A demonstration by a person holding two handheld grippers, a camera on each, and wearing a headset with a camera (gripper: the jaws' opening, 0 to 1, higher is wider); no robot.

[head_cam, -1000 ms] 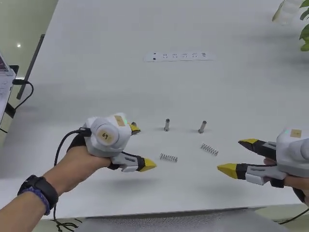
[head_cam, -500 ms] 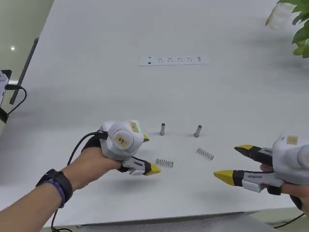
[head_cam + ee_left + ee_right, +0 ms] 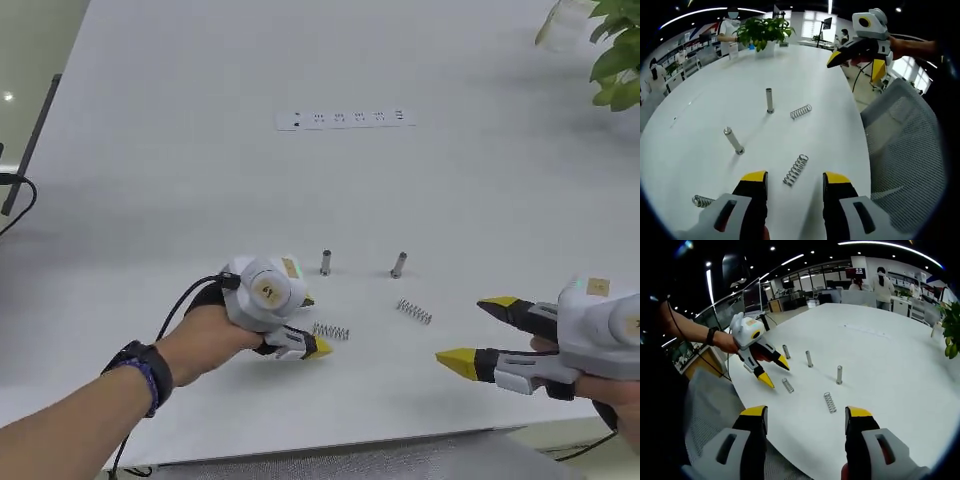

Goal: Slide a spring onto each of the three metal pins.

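Two metal pins [image 3: 325, 263] [image 3: 399, 265] stand upright on the white table [image 3: 200, 150]. One spring [image 3: 330, 331] lies just ahead of my left gripper [image 3: 314, 325], which is open; in the left gripper view this spring [image 3: 795, 170] lies between the yellow tips. A second spring [image 3: 413, 312] lies further right, below the right pin. A third coil [image 3: 786, 351] stands behind the left gripper [image 3: 774, 371], and I cannot tell whether a pin is inside it. My right gripper [image 3: 476, 332] hovers open at the table's right front, holding nothing.
A white power strip [image 3: 345, 118] lies flat further back. A potted plant [image 3: 615, 60] sits at the far right corner. The table's front edge runs close below both grippers, with a mesh chair [image 3: 905, 150] beside it. A cable [image 3: 15, 205] hangs at the left.
My left gripper has moved right and forward, so its open tips now flank the nearer spring. The right gripper has hardly moved. The head camera has shifted.
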